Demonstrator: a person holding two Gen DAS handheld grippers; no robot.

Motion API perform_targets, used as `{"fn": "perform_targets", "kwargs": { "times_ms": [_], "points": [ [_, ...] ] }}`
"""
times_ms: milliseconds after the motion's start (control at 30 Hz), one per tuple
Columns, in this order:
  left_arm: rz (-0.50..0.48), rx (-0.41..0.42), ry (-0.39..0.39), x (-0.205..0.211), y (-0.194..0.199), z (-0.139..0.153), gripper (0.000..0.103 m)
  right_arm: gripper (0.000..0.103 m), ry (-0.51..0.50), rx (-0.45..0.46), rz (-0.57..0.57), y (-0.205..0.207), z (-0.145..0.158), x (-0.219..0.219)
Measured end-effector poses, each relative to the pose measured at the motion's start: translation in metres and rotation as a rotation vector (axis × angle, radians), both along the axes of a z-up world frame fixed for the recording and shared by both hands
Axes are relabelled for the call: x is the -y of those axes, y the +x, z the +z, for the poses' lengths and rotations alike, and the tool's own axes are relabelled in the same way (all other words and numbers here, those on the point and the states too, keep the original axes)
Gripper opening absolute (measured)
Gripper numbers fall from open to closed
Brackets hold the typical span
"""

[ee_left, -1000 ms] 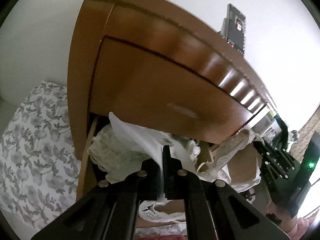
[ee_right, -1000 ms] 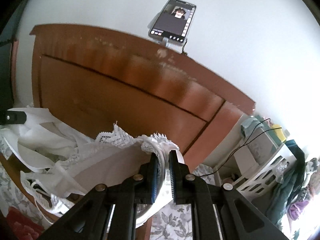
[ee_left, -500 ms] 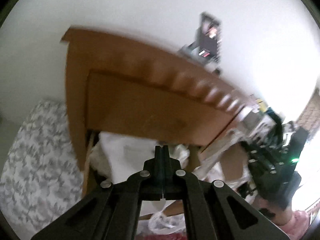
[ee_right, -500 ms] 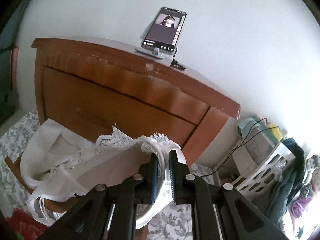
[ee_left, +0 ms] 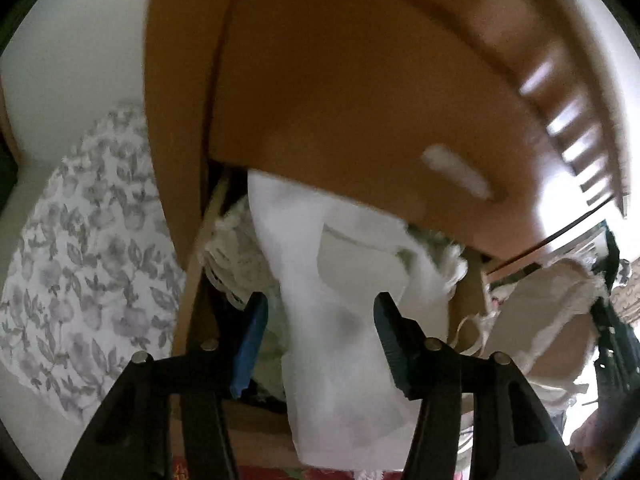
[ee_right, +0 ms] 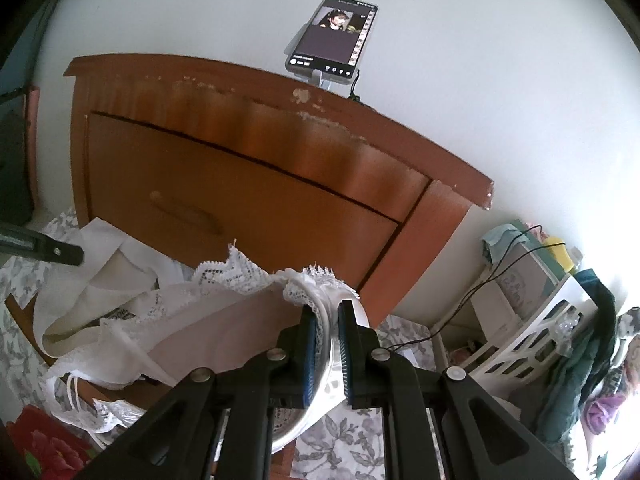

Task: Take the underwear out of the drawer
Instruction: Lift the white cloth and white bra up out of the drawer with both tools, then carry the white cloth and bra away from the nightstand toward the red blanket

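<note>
A white cloth [ee_left: 336, 320] spills out of the open bottom drawer [ee_left: 256, 420] of a brown nightstand [ee_right: 240, 184] and hangs over its front edge. My left gripper [ee_left: 318, 312] is open, one finger on each side of that cloth without pinching it. White lace garments [ee_left: 228, 264] lie deeper in the drawer. My right gripper [ee_right: 326, 312] is shut on the lace-trimmed edge of a beige bra [ee_right: 224, 320], held up in front of the drawer. The same bra [ee_left: 540, 320] shows at the right of the left wrist view. The left gripper's finger [ee_right: 48, 252] pokes in above the white cloth [ee_right: 104, 256].
A phone [ee_right: 332, 36] stands on a holder on the nightstand top. A white basket [ee_right: 532, 332] with clothes and a cable sits at the right. The floor [ee_left: 80, 260] has a grey floral pattern. Red floral fabric [ee_right: 44, 448] lies below the drawer.
My left gripper was shut on the white cloth and has opened, now closer to the drawer. The right gripper keeps its hold on the bra, nearly still.
</note>
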State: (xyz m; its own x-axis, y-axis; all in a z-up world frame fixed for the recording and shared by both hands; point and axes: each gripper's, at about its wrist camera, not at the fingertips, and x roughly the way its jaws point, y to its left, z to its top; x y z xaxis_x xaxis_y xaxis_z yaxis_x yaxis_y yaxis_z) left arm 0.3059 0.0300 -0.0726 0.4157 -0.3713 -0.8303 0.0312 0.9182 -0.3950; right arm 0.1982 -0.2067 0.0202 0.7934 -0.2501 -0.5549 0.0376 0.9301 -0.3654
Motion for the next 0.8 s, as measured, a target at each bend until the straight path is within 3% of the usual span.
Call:
{"fn": "perform_targets", "kwargs": {
  "times_ms": [133, 233, 267, 300, 367, 533, 667, 800],
  "points": [
    [-0.027, -0.099, -0.152, 0.004, 0.008, -0.03, 0.056, 0.011, 0.005, -0.014, 0.007, 0.005, -0.007, 0.001],
    [-0.079, -0.129, -0.17, 0.015, 0.006, -0.04, 0.056, 0.011, 0.01, -0.023, 0.008, 0.009, -0.011, 0.004],
    [-0.098, -0.125, -0.159, 0.019, 0.004, -0.04, 0.048, 0.011, 0.011, -0.027, 0.008, 0.01, -0.014, 0.005],
    [-0.127, -0.116, -0.146, 0.023, 0.002, -0.039, 0.023, 0.011, 0.013, -0.031, 0.008, 0.012, -0.015, 0.006],
    [-0.168, -0.115, -0.138, 0.031, 0.0, -0.039, 0.001, 0.011, 0.019, -0.04, 0.008, 0.015, -0.019, 0.008],
    [-0.221, 0.027, -0.19, 0.035, -0.005, -0.015, 0.001, 0.011, 0.029, -0.051, 0.007, 0.018, -0.025, 0.012],
    [-0.203, 0.188, -0.245, 0.024, -0.01, 0.018, 0.001, 0.011, 0.038, -0.053, 0.003, 0.018, -0.027, 0.015],
    [-0.187, 0.284, -0.286, 0.019, -0.016, 0.044, 0.001, 0.011, 0.049, -0.031, -0.01, 0.018, -0.024, 0.016]
  ]
}}
